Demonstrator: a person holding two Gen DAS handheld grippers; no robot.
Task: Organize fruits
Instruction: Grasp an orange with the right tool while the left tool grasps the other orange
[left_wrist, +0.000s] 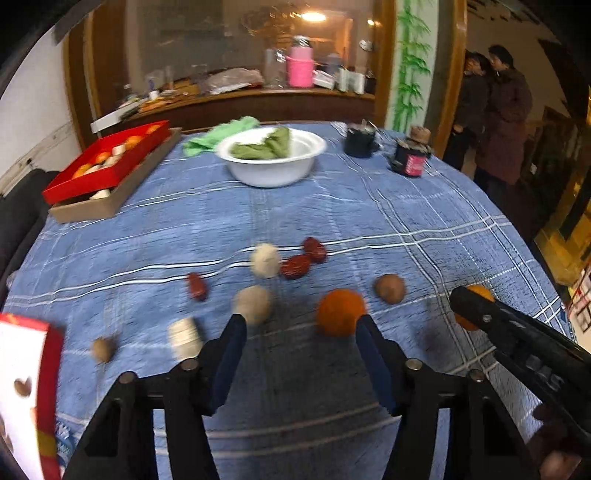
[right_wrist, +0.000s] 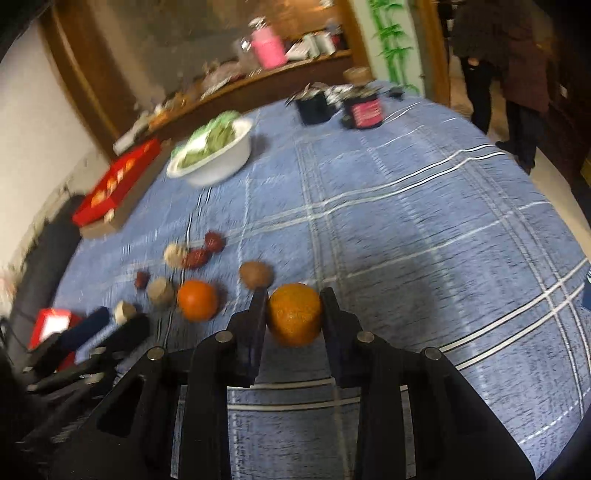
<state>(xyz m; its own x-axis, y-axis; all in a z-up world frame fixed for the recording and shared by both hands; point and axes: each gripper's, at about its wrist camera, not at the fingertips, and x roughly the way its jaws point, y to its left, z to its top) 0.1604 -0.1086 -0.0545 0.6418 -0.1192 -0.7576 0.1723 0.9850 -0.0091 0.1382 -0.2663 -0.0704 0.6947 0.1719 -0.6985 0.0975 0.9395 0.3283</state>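
Presently the right gripper (right_wrist: 294, 295) is clamped on an orange (right_wrist: 294, 314), both pads against its sides; whether the fruit rests on the blue checked tablecloth (right_wrist: 406, 221) or is lifted clear cannot be told. From the left wrist view that orange (left_wrist: 476, 308) is mostly hidden behind the right gripper's finger. The left gripper (left_wrist: 301, 321) stands with jaws apart and nothing between them; a second orange (left_wrist: 340, 312) lies just beyond its right fingertip. Both views are motion-blurred. A red box (left_wrist: 29, 387) is cut off at the left edge. Contents of the white bowl (left_wrist: 271, 155) are green but indistinct.
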